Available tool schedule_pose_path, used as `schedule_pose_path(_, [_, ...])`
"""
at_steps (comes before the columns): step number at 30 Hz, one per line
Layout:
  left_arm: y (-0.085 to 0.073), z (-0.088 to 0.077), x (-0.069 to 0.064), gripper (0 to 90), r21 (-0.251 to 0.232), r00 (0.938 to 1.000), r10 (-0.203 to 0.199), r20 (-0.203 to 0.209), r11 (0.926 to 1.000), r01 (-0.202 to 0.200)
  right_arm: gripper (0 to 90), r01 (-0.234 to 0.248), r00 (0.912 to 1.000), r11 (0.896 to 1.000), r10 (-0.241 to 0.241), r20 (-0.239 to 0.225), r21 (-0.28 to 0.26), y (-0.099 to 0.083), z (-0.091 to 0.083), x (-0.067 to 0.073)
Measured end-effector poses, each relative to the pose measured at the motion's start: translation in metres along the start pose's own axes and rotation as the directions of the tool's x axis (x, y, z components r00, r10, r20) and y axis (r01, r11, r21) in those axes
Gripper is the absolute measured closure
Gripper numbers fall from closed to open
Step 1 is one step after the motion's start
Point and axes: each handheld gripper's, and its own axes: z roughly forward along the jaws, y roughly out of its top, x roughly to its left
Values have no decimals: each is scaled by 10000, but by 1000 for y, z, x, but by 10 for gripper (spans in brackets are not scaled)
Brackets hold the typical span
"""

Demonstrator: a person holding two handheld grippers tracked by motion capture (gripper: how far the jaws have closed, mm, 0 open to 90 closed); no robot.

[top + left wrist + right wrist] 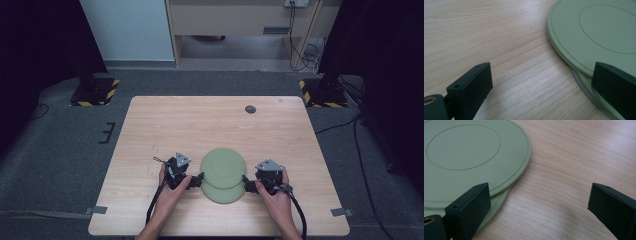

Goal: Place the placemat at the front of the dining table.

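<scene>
1. A light wooden table carries two green plates, the upper plate lying across the far part of the lower plate, so that only the near crescent of the lower one is exposed. The pair sits near the table's near edge, roughly midway between its left and right edges.
2. The far half of the table is bare wood apart from a small dark round spot towards the far right. There is open room to the left of the left hand and to the right of the right hand, and only a narrow strip of table between the lower plate and the near edge.
3. The left gripper, held in the person's left hand, sits just left of the plates. In the left gripper view its fingers stand wide apart, one over bare wood and the other over the plates' overlapping rims; they grip nothing.
4. The right gripper, held in the right hand, sits just right of the plates. In the right gripper view its fingers are likewise spread wide and grip nothing, one over the plates' rims, the other over bare wood.
5. Whether any finger actually touches a plate cannot be told.
6. The far part of the lower plate is covered by the upper one. Both forearms are cut off at the bottom edge of the high view, and dark curtains close off both sides of the room.
</scene>
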Motion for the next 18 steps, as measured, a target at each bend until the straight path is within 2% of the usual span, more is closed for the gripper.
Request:
schedule_pose_path(12, [1,5,1,0,-79,9996,-247,130,9997,248,21,-47,10000,10000,47,88,-33,1,6,1])
schedule_pose_path(18, [4,7,0,0,-50,9998,-190,45,9998,190,19,-94,9996,9999,97,265,-134,2,9,-1])
